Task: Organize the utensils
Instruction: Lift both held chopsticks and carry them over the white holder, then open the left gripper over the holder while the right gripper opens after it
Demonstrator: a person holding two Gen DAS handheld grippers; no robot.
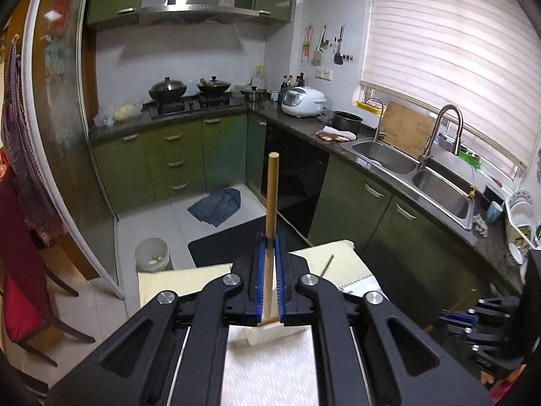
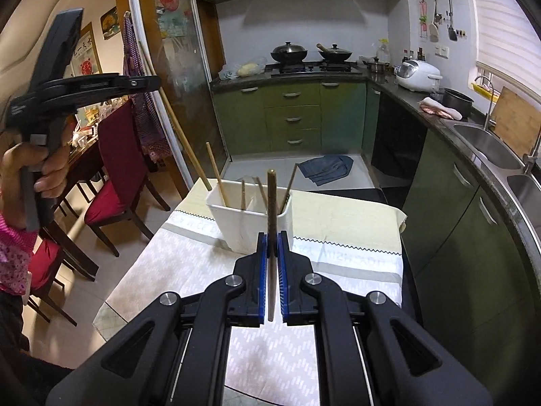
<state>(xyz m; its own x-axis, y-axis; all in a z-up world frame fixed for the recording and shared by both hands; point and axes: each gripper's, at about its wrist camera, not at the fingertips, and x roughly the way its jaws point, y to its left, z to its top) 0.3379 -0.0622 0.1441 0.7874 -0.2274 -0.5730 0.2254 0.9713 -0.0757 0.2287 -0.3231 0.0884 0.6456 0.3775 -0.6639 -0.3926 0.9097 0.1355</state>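
Observation:
My left gripper (image 1: pixel 269 242) is shut on a light wooden stick-handled utensil (image 1: pixel 272 196) that points up and away, raised above the table. In the right wrist view the left gripper (image 2: pixel 148 83) is high at the left with that long wooden handle (image 2: pixel 179 128) slanting down toward the holder. My right gripper (image 2: pixel 272 237) is shut on a dark brown chopstick (image 2: pixel 271 203), held upright just in front of the white utensil holder (image 2: pixel 250 226). The holder stands on the cloth-covered table (image 2: pixel 189 264) and has several wooden chopsticks (image 2: pixel 216 172) in it.
A lone chopstick (image 1: pixel 326 265) lies on the cream cloth (image 1: pixel 182 279). Red chairs (image 2: pixel 118 169) stand left of the table. Green cabinets (image 2: pixel 290 115), counter, double sink (image 1: pixel 439 189) and dish rack (image 1: pixel 520 223) run along the right. A bin (image 1: pixel 152 253) and a denim cloth (image 1: pixel 216 204) are on the floor.

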